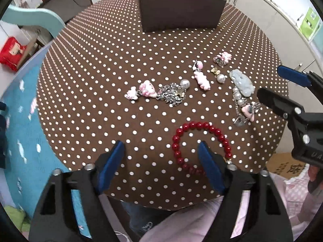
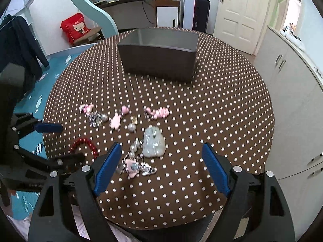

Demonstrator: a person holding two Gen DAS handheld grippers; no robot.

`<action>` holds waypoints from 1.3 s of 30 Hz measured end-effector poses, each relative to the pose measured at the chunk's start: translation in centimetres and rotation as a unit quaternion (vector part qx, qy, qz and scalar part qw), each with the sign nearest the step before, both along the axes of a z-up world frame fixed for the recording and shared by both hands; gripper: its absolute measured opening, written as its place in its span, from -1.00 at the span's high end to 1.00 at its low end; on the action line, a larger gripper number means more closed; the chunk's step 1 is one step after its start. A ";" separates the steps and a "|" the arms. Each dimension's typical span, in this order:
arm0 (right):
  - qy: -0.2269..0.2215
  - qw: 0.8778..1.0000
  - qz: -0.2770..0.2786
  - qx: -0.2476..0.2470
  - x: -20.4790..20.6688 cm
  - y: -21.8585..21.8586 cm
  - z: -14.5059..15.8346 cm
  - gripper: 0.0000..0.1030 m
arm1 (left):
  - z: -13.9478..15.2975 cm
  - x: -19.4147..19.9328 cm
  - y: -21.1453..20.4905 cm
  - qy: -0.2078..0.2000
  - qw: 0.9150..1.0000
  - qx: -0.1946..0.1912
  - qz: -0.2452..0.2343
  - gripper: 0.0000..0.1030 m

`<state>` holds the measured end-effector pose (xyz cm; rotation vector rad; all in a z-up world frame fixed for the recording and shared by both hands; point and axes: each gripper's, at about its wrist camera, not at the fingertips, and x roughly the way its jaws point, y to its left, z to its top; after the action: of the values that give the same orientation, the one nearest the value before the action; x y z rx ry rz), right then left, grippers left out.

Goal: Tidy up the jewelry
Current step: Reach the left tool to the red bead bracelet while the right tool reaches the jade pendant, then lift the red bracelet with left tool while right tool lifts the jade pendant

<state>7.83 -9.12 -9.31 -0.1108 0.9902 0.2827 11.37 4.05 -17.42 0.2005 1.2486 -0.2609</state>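
Note:
Jewelry lies on a round brown polka-dot table (image 1: pixel 105 64). A red bead bracelet (image 1: pixel 181 129) lies near the front; my open, empty left gripper (image 1: pixel 161 147) hovers over it, its right finger above the loop. A pale jade pendant (image 1: pixel 243 81) with a pearl chain and pink charm (image 1: pixel 248 110) lies at the right. Pink charms (image 1: pixel 148 88), a silver chain pile (image 1: pixel 172 94) and pearls lie mid-table. A dark grey box (image 1: pixel 179 10) stands at the back. My right gripper (image 2: pixel 161 151) is open and empty, just short of the jade pendant (image 2: pixel 153 143).
The box (image 2: pixel 159 60) is open-topped and looks empty. A blue patterned surface (image 1: pixel 22 121) lies left of the table. White cabinets (image 2: pixel 292 92) stand to the right, a red bag (image 2: pixel 74 28) on a stool at the back left.

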 end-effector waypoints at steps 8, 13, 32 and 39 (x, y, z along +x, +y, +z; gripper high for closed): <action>0.017 1.000 -0.010 0.005 -0.6 -0.6 -1.4 -0.53 | 0.7 -0.9 -1.7 -0.018 0.999 0.012 -0.046 0.86; 0.021 1.000 -0.015 0.010 -0.2 -1.0 -1.8 -0.52 | 0.7 0.1 0.0 -0.013 0.999 -0.051 -0.010 0.86; 0.001 0.999 0.025 -0.019 2.5 1.0 -2.5 0.46 | 2.8 4.5 -0.2 -0.024 0.992 -0.123 0.000 0.86; 0.007 1.000 0.023 -0.003 3.0 0.7 -2.6 0.47 | 4.8 4.6 -0.5 -0.038 0.988 -0.153 -0.006 0.86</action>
<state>10.86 -8.44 -11.91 -0.1369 1.0034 0.3221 15.97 3.59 -12.58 -0.0458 1.1165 -0.4471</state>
